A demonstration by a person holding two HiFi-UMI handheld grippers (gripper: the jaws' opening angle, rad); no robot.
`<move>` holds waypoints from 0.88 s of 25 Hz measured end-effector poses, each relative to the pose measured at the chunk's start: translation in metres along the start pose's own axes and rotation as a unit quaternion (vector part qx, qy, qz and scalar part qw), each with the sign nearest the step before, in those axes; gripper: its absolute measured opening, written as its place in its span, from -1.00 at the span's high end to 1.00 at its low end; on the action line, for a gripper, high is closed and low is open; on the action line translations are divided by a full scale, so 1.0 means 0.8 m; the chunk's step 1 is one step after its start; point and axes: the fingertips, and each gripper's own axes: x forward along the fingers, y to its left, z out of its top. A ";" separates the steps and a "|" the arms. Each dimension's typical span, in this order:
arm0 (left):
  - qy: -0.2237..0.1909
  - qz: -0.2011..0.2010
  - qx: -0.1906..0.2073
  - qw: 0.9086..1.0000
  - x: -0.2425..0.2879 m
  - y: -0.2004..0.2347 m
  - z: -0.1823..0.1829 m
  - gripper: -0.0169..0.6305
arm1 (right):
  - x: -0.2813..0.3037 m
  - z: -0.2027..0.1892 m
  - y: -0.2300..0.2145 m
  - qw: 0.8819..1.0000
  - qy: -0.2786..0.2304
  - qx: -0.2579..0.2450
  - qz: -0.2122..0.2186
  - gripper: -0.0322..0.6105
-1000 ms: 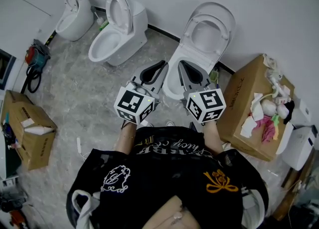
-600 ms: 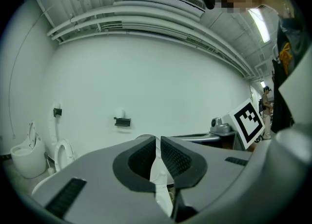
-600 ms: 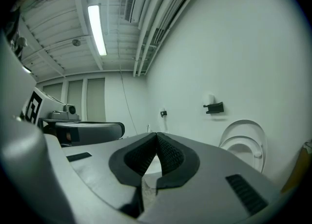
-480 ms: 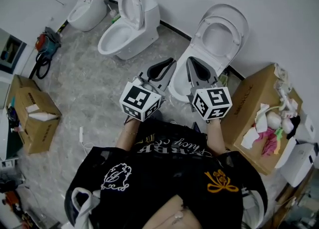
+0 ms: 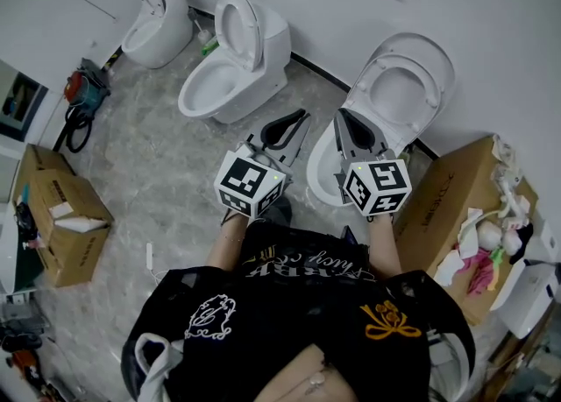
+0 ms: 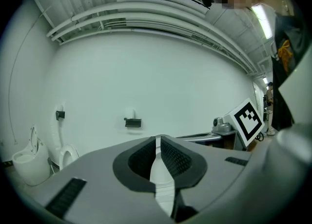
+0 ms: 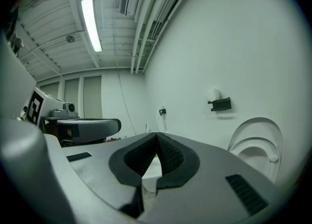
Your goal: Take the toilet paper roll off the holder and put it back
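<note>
Tongs are pointing at the white wall, one pair in each hand of the person standing here in a black printed shirt. The left tongs are pressed narrow, tips meeting, and they are gripping nothing. The right tongs are shut tip to tip as well and are carrying nothing. Both pairs are hanging side by side at about the same height, near each other but not touching.

The toilet paper roll is sitting on top of its dark holder, which is fixed to the wall well ahead of both tongs and above them, a little to the right of the right pair. Neither pair is touching it.

Just below and beyond the right tongs, a white toilet is standing with its lid raised against the wall. A second toilet is standing ahead and left of the left tongs, and a third farther left still. An open cardboard box full of rags is lying to the right of the right tongs, and another box well to the left of the left pair, on the grey marbled floor.
</note>
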 end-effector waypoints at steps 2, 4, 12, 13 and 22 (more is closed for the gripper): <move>-0.001 0.000 -0.002 1.000 0.008 0.032 -0.003 0.81 | 0.033 0.000 -0.001 1.000 0.009 -0.002 -0.003 0.86; 0.001 0.000 0.002 1.000 0.014 0.069 -0.002 0.81 | 0.070 0.003 0.005 1.000 0.014 -0.003 -0.003 0.86; 0.001 -0.011 0.000 1.000 0.026 0.206 -0.003 0.81 | 0.220 0.020 0.035 1.000 0.026 -0.015 0.003 0.86; 0.001 -0.010 -0.001 1.000 0.026 0.221 -0.004 0.81 | 0.235 0.021 0.038 1.000 0.027 -0.015 0.003 0.86; -0.001 -0.001 -0.006 1.000 0.025 0.324 -0.009 0.81 | 0.338 0.035 0.048 0.999 0.028 -0.031 -0.001 0.86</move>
